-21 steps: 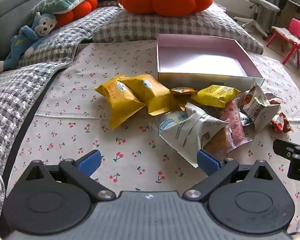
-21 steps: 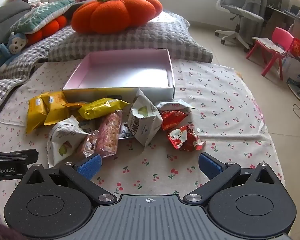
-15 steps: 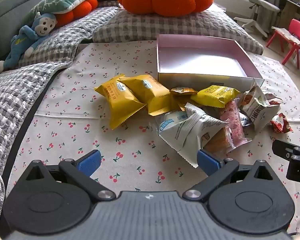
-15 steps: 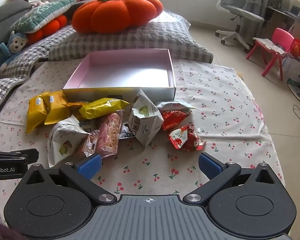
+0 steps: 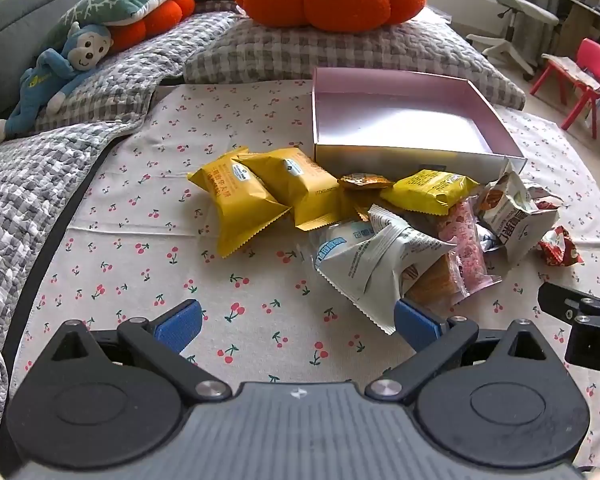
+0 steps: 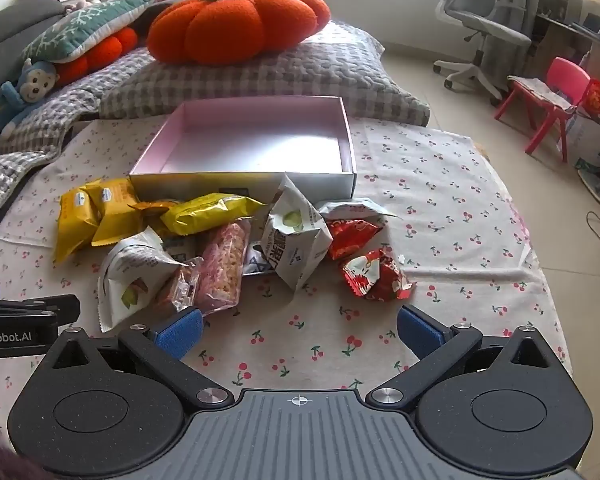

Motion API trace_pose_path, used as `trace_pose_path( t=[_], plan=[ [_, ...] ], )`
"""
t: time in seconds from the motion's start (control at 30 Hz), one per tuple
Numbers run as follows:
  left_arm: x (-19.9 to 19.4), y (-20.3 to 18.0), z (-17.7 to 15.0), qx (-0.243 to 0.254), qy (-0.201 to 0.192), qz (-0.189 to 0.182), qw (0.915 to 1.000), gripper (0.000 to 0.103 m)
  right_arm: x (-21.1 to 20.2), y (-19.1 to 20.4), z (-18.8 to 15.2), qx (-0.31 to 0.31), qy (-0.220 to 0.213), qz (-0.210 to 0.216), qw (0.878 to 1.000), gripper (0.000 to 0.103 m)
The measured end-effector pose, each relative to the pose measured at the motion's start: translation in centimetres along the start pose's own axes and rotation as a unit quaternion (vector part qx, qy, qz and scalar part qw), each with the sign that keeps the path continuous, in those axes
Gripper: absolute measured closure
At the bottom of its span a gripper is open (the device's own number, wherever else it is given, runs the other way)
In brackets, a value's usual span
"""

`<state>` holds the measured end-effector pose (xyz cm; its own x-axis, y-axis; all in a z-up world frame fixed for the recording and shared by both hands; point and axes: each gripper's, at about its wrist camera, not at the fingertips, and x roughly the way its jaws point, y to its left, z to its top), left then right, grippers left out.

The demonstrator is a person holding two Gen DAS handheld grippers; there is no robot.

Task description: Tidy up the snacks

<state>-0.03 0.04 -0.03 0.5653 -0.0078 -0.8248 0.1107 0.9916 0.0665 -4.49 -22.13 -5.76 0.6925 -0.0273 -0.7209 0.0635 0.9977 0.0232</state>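
A heap of snack packets lies on the cherry-print cloth (image 5: 140,272) in front of a pink-lined box (image 5: 404,120) with nothing inside. The heap holds yellow packets (image 5: 240,196), a white and blue packet (image 5: 364,256), a pink bar (image 6: 224,268), a white packet (image 6: 296,236) and red packets (image 6: 374,274). My left gripper (image 5: 296,320) hovers open over bare cloth just short of the white and blue packet. My right gripper (image 6: 298,328) is open too, near the red packets, with only cloth between its fingers. The box (image 6: 256,144) stands behind the heap.
Behind the box are grey checked cushions (image 5: 340,52), an orange pumpkin pillow (image 6: 236,24) and a blue monkey toy (image 5: 56,76). The right gripper's body (image 5: 580,320) shows at the left view's right edge. An office chair (image 6: 480,20) and a pink child's chair (image 6: 556,96) stand on the floor.
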Motion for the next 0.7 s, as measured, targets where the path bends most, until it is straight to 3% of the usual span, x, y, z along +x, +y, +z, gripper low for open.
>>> trace_pose_path(
  t=[0.7],
  plan=[
    [0.03, -0.11, -0.09, 0.003, 0.000, -0.001, 1.0000, 0.000, -0.11, 0.01, 0.08, 0.000, -0.001, 0.002, 1.000, 0.000]
  ],
)
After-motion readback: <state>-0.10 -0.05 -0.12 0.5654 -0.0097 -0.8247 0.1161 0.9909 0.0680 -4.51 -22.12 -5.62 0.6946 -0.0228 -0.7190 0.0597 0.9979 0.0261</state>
